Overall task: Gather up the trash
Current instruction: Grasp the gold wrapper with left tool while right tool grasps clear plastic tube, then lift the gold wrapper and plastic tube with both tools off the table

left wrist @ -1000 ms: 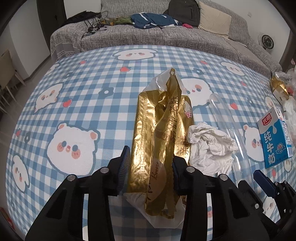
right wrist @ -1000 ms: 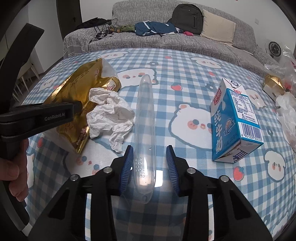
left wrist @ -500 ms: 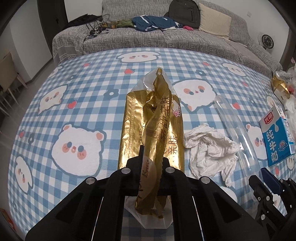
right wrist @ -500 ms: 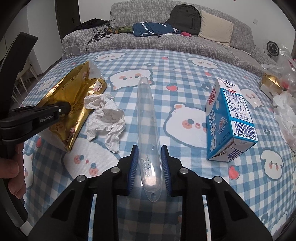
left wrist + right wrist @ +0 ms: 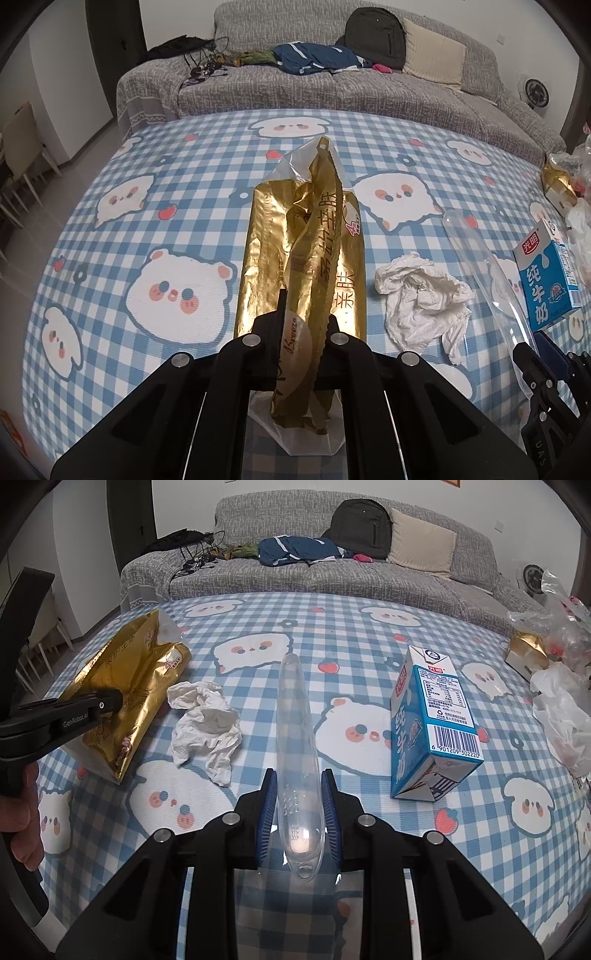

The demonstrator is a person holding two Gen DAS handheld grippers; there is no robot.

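Left wrist view: the left gripper [image 5: 301, 332] is closed on the near end of a gold wrapper [image 5: 306, 254], whose crumpled length lies forward on the checked tablecloth [image 5: 147, 206]. Pinching an end rather than the middle probably lets the limp foil trail free when lifted. Just beside the wrapper on the right lies a crumpled tissue [image 5: 424, 295], and beyond that a blue milk carton [image 5: 546, 277].

Right wrist view: the right gripper [image 5: 298, 814] is clamped on the near end of a clear plastic case [image 5: 295, 746], a long rounded shell that points away along the cloth. The blue pads [image 5: 269, 816] press its two sides, a grip across the narrow width that suits so slim and slippery a thing. The carton stands upright to the right, well apart from the tissue. At the far right edge sits a heap of plastic bags [image 5: 561, 716].

Both pieces appear secured but not yet clearly lifted; tissue and carton remain to be collected.
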